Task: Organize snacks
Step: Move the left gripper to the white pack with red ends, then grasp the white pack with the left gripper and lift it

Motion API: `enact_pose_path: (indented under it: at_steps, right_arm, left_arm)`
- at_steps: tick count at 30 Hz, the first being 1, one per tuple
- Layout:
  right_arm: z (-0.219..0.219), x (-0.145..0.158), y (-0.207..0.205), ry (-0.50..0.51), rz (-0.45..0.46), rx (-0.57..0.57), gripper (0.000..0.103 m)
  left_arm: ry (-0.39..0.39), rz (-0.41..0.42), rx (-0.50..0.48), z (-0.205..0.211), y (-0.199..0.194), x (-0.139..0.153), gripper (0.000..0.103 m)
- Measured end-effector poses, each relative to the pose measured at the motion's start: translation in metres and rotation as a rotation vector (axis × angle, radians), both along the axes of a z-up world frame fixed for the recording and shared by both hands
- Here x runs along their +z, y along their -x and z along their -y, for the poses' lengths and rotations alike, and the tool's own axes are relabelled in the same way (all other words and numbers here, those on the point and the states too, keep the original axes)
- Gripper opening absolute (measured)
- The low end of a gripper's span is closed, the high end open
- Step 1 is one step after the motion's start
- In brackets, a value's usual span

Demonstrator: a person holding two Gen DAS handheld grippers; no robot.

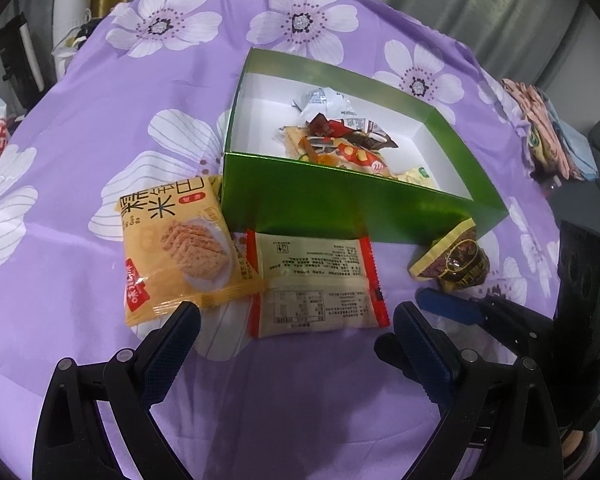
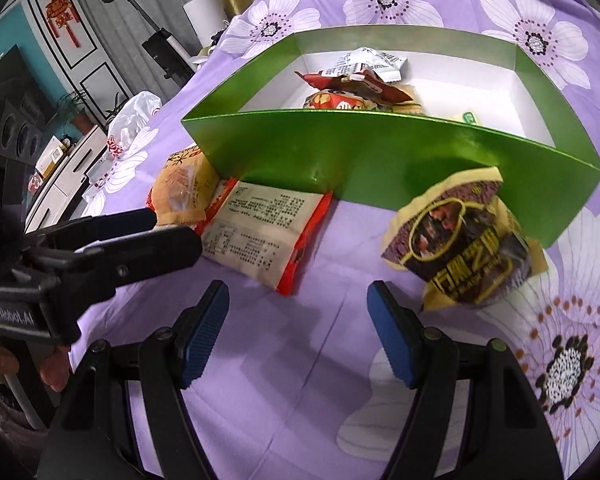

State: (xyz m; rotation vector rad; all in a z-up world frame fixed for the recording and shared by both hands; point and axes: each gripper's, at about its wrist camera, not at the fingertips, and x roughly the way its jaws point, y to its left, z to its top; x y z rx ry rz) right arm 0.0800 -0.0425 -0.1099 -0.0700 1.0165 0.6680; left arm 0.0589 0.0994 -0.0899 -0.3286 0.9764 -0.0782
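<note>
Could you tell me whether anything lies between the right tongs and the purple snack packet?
Nothing visible does. The right tongs stand open over bare purple tablecloth, and the purple snack packet lies just ahead to their right, in front of the green box. The red-edged packet sits off to the left.

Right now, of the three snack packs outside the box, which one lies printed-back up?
The red-edged pack, in the middle: it shows only small print and tables, while the orange pack and the purple pack show their picture fronts.

One green box (image 1: pixel 340 208), three snack packets (image 1: pixel 320 280) outside it, two grippers (image 1: pixel 296 332).
</note>
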Motion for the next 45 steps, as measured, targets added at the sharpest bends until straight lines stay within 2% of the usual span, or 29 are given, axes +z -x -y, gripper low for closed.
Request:
enact_pose_path:
  at_steps: [11, 14, 18, 19, 21, 23, 24, 28, 32, 40, 45]
  right_arm:
    - [-0.013, -0.005, -0.011, -0.018, 0.005, 0.027, 0.073]
    - [-0.016, -0.006, -0.013, -0.014, 0.010, 0.037, 0.073]
    - [-0.020, -0.007, -0.013, -0.007, 0.018, 0.053, 0.072]
    - [-0.021, -0.007, -0.013, -0.005, 0.021, 0.056, 0.071]
    - [-0.025, -0.008, -0.012, -0.001, 0.023, 0.061, 0.067]
    - [-0.028, -0.008, -0.011, -0.004, 0.022, 0.079, 0.052]
    - [-0.031, -0.008, -0.010, -0.003, 0.023, 0.095, 0.049]
    - [-0.036, -0.008, -0.008, 0.017, 0.038, 0.110, 0.043]
    - [-0.034, -0.008, -0.011, -0.010, 0.013, 0.118, 0.032]
    - [-0.032, -0.003, 0.001, -0.023, 0.031, 0.125, 0.028]
    - [-0.024, 0.007, 0.011, -0.033, 0.048, 0.119, 0.028]
  left_arm:
    - [0.095, -0.022, 0.010, -0.013, -0.007, -0.015, 0.097]
    - [0.131, -0.029, 0.019, -0.018, -0.007, -0.020, 0.090]
    - [0.144, -0.025, 0.018, -0.019, -0.007, -0.020, 0.088]
    - [0.147, -0.025, 0.016, -0.019, -0.008, -0.020, 0.088]
    - [0.157, -0.026, 0.007, -0.018, -0.008, -0.021, 0.074]
    - [0.168, -0.032, -0.003, -0.017, -0.010, -0.022, 0.064]
    - [0.168, -0.033, -0.007, -0.016, -0.010, -0.022, 0.060]
    - [0.177, -0.037, -0.005, -0.015, -0.013, -0.022, 0.057]
    - [0.191, -0.041, 0.002, -0.019, -0.012, -0.023, 0.045]
    - [0.170, -0.030, -0.004, -0.010, -0.002, -0.012, 0.045]
    - [0.126, 0.005, -0.024, 0.005, 0.006, 0.003, 0.045]
